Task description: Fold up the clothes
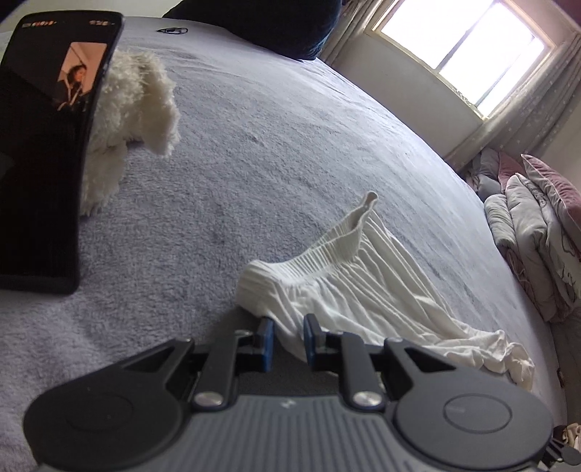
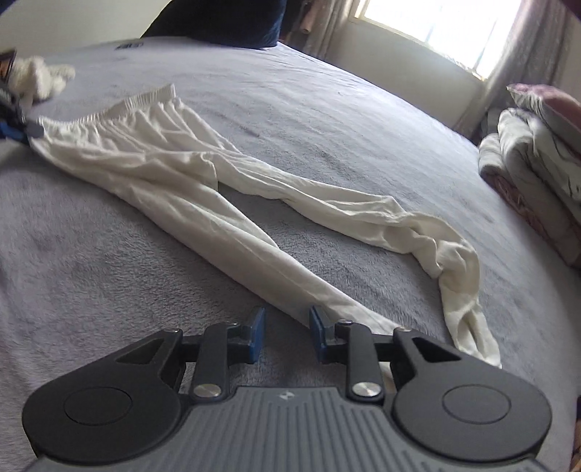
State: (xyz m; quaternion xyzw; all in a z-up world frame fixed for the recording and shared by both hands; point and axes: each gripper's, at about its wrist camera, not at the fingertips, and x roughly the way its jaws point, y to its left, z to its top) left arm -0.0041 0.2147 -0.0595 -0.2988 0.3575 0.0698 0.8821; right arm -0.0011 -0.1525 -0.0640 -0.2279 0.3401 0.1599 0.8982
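White trousers (image 2: 181,170) lie spread on a grey bed cover (image 2: 326,109), waistband at the far left, two legs running toward the near right. The far leg ends in a bunched cuff (image 2: 461,276). In the left wrist view the elastic waistband (image 1: 326,250) is just ahead. My left gripper (image 1: 288,328) is open, its blue pads on either side of a fold of the waist corner. It also shows in the right wrist view (image 2: 16,125) at the waist corner. My right gripper (image 2: 287,323) is open, just beside the near leg's lower end, holding nothing.
A white fluffy garment (image 1: 138,109) lies at the far left of the bed beside a black phone (image 1: 47,145) on a mount. Folded quilts and pillows (image 2: 537,152) are stacked off the bed's right side. A bright window (image 1: 464,47) is behind. A dark pillow (image 2: 218,21) sits at the head.
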